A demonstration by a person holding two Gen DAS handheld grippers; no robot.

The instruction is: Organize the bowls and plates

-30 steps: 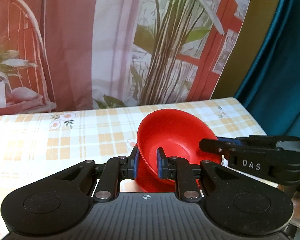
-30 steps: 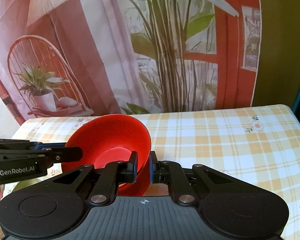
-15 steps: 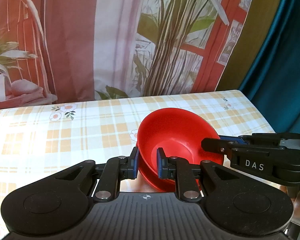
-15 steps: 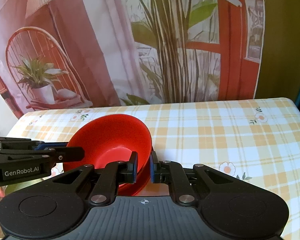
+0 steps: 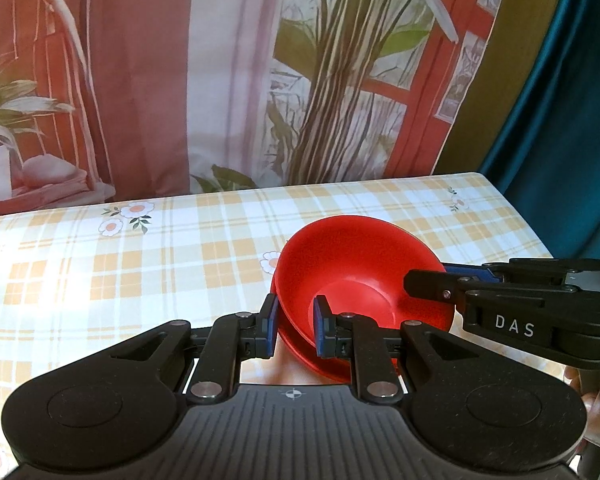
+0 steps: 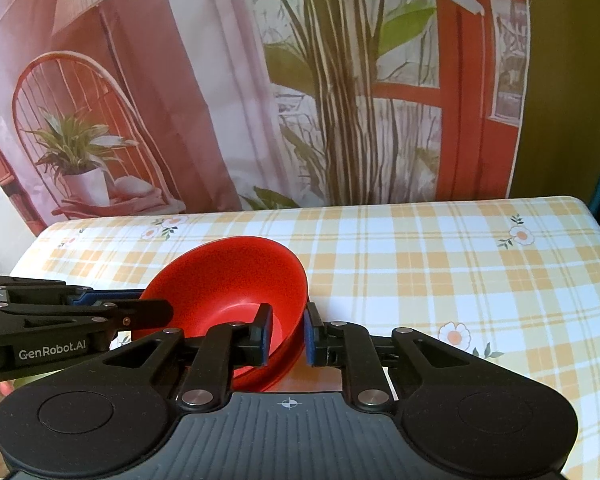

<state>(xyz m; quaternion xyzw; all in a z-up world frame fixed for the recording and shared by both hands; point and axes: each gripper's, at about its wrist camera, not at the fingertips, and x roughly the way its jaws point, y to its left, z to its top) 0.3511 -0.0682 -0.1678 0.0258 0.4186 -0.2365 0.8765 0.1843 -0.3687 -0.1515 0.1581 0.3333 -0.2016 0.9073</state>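
A red bowl [image 5: 352, 268] sits nested in a second red dish [image 5: 320, 364] whose rim shows beneath it, on the checked tablecloth. My left gripper [image 5: 294, 328] has its jaws around the bowl's near-left rim, shut on it. My right gripper [image 6: 286, 334] is shut on the bowl's opposite rim. The bowl also shows in the right wrist view [image 6: 228, 284]. Each gripper appears in the other's view: the right one [image 5: 424, 280] and the left one [image 6: 156, 314].
The table [image 6: 440, 256] has a yellow-checked cloth with flower prints. A printed backdrop of a plant and chair hangs behind it. A teal curtain [image 5: 560, 120] hangs beyond the table's right edge.
Both grippers have lowered the red bowl; it was tilted and raised, and now it sits lower, nested in the dish beneath. The jaws of both stay closed on its rim.
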